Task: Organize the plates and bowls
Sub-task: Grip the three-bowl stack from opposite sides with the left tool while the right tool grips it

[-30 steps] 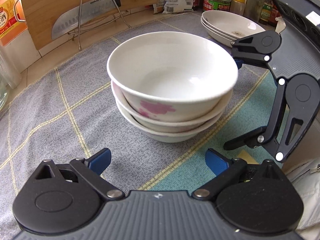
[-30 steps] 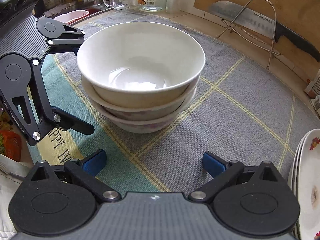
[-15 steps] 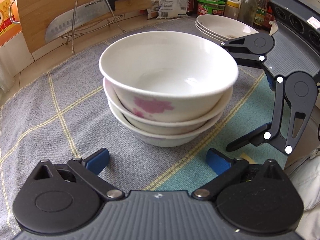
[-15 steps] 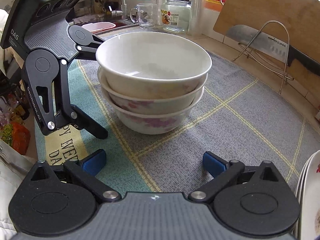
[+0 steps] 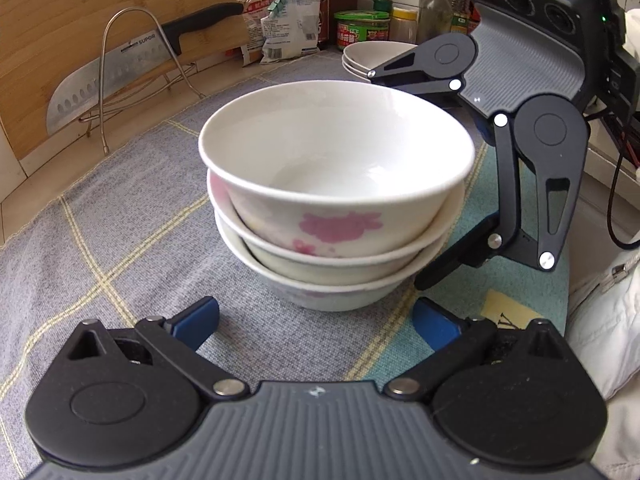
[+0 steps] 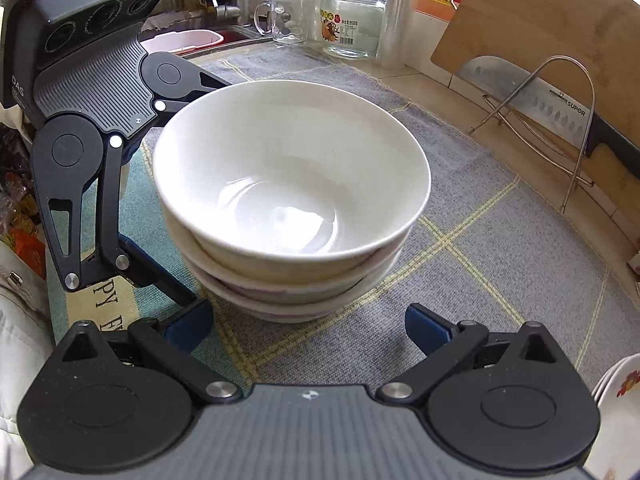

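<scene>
Centrally, in the left wrist view, three nested bowls (image 5: 336, 200) stand on a grey checked cloth (image 5: 100, 248) covering the tabletop; the left hand-held gripper (image 5: 316, 320) is spread wide, grasping nothing, just short of the stack, with stacked plates (image 5: 368, 56) behind. From the right wrist view, the right hand-held gripper (image 6: 308, 326) is likewise released near the bowls, with plates at the lower right edge.

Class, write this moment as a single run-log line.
left gripper: open | right gripper: open | bowl stack: three nested on mat | plate stack: behind
</scene>
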The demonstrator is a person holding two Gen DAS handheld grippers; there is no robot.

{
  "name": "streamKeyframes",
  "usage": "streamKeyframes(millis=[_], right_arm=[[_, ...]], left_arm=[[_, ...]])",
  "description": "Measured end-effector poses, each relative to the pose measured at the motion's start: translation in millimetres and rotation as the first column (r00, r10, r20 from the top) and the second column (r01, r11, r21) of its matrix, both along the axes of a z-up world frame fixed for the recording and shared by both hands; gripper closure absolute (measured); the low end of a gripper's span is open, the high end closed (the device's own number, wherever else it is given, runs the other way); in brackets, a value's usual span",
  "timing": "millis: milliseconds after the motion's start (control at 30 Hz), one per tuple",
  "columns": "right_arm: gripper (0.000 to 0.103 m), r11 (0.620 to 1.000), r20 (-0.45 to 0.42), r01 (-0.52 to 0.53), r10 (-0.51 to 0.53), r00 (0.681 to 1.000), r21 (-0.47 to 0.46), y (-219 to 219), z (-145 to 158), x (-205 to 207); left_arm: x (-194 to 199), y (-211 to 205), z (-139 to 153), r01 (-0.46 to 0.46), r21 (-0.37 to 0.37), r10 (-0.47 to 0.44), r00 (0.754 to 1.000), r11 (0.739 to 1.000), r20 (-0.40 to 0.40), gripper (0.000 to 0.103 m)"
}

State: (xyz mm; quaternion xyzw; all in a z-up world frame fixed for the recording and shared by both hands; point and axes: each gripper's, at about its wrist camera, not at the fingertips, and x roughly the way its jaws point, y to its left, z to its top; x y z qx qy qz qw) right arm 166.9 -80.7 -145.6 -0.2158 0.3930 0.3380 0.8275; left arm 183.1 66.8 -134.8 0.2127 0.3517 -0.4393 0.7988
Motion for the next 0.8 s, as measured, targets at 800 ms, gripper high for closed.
streamKeyframes(millis=[800], right_arm=[[0.015,0.987,-0.034,-0.163,0.162,0.986,-0.014,2,23,7]], left_arm=[[24,-1,20,0.258,-0.009,-0.258,0.966,0.966,-0.003,0.022]])
